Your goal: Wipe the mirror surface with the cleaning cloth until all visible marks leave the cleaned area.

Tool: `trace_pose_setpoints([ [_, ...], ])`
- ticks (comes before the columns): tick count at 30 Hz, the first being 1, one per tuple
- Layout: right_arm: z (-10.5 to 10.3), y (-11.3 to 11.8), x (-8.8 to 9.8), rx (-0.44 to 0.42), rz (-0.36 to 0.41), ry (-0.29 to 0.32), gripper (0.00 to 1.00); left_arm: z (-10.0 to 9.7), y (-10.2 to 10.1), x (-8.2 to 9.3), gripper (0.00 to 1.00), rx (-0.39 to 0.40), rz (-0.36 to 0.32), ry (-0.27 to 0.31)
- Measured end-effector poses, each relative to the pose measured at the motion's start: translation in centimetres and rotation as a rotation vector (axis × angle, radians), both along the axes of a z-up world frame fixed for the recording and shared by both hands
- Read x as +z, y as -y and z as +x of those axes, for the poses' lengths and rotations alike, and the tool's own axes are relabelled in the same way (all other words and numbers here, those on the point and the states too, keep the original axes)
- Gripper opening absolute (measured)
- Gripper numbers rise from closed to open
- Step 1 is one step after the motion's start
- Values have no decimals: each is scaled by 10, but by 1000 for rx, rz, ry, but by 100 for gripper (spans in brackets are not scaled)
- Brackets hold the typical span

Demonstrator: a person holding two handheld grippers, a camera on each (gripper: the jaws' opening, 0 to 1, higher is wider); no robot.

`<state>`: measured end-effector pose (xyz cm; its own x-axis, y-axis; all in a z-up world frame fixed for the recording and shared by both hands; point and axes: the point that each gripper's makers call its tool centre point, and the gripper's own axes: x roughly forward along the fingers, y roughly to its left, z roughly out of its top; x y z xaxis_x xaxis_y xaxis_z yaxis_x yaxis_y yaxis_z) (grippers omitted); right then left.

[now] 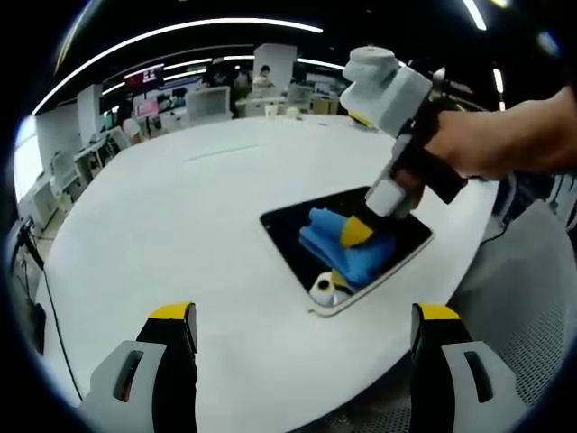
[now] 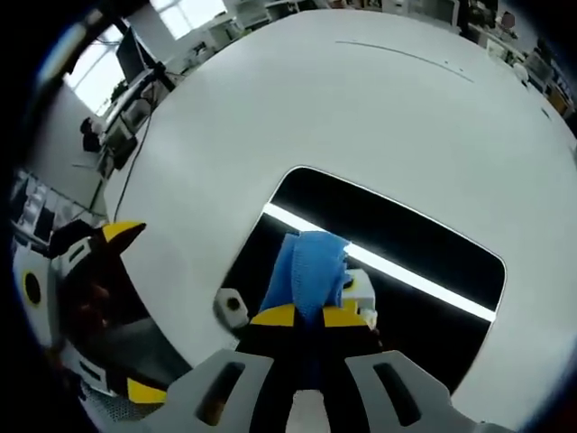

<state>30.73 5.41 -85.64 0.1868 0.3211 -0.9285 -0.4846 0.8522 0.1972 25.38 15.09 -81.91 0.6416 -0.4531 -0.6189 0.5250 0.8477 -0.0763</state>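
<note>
the right hand-held gripper (image 2: 309, 317) is clamped on the blue cleaning cloth (image 1: 347, 245), pressing it onto the dark mirror (image 1: 288, 230) lying flat on the white bench (image 1: 180, 207). the left hand-held gripper (image 1: 302, 338) hangs wide open and empty, well apart. nothing pins the mirror, so a hard stroke might slide it towards the bench edge; a bunched cloth could skip marks

In the right gripper view the right gripper (image 2: 311, 317) covers the near end of the cleaning cloth (image 2: 306, 269), and the mirror (image 2: 406, 239) passes under both. The left gripper (image 2: 90, 298) is cut off by the picture's left edge. In the left gripper view the cloth hides part of the mirror's glass, and the far room's desks are too small to tell apart
</note>
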Motion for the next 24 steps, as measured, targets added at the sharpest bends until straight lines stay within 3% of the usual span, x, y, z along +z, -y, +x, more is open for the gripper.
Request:
trace_pose_setpoints([
  [24,-31,1,-1,16,37,-52,2,-1,0,-2,99,-5,19,-10],
])
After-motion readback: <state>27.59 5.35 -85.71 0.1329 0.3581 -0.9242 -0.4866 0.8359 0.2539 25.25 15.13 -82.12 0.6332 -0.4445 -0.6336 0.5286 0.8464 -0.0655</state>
